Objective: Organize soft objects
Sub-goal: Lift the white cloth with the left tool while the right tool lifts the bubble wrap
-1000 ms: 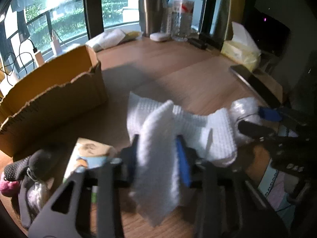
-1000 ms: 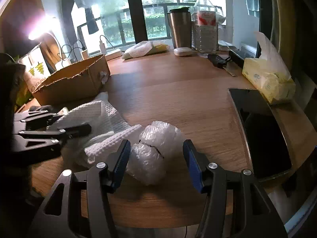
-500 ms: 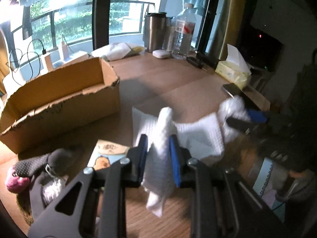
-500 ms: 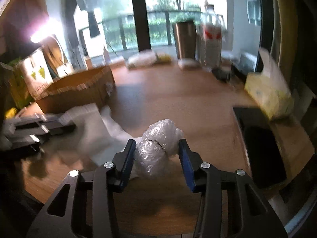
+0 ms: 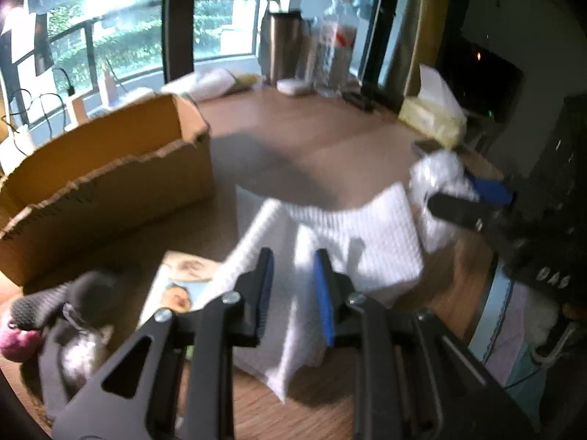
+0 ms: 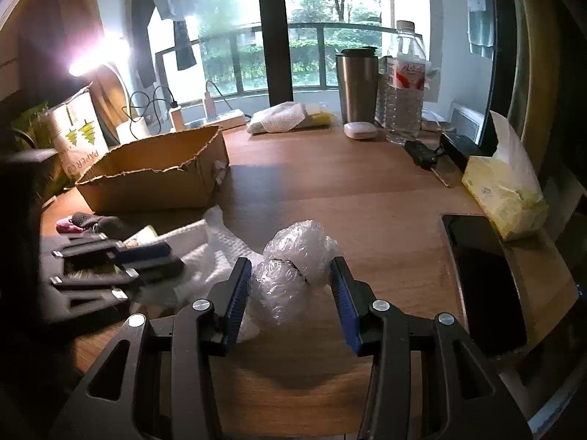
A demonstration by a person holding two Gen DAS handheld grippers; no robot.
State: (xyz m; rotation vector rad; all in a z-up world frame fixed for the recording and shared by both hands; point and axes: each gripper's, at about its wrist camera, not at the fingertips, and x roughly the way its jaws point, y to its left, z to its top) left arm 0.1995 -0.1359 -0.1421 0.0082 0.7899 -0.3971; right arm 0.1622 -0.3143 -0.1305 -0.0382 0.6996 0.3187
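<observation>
From my remote seat, starting at the far left of the right wrist view, I can read "PAPER" printed sideways on a white paper bag with green tree marks; the rest of that line is cut off. Beside it the torn cardboard box sits open-topped on the table, and just in front of the box lie a dark knitted piece with a pink end and a small printed card whose picture I cannot make out.

My left hand-held gripper is clamped on a fold of the white waffle-weave cloth; the blue pads pinch it and the rest drapes down to the table and spreads toward the right. Where the cloth ends, the bubble wrap bundle begins, a crumpled two-lobed ball. My right hand-held gripper has it squeezed between both blue pads, and from the left wrist view the bundle looks raised off the wood, though blur keeps me from being sure.

Farther back stand a steel tumbler and a water bottle with a red and white label whose script is too small to read. At the right edge are a yellow tissue pack and a dark phone lying flat.
</observation>
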